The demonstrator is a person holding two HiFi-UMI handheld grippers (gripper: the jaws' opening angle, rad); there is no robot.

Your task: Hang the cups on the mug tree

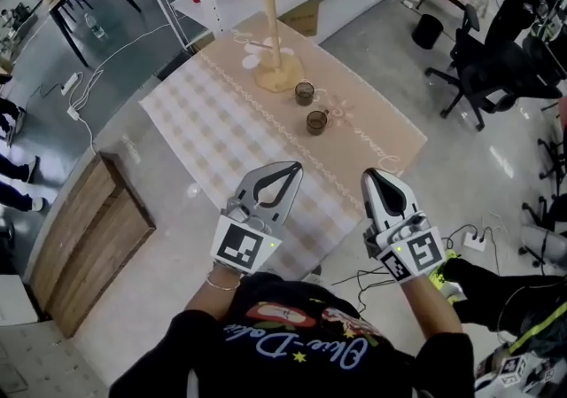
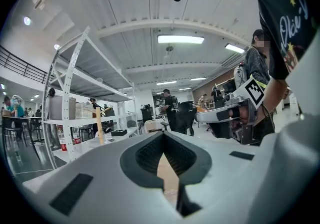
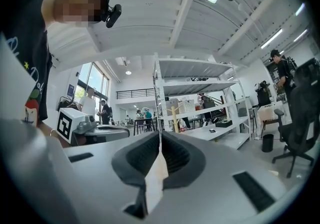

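Both tools empty, jaws together. I hold the left tool (image 1: 295, 167) and right tool (image 1: 373, 176) at the near end of the bench (image 1: 213, 121). Two cups stand upright farther along it: near cup (image 1: 316, 121) and far cup (image 1: 304, 93), close to the mug tree (image 1: 275, 42). The near cup lies ahead between my tools, closer to the left one, I judge. Nothing hung yet.

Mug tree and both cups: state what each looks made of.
Mug tree: pale wood with a matte finish, judging by its even light tan tone. Far cup and near cup: dark and seemingly see-through, so smoky glass or plastic; the view cannot settle which.
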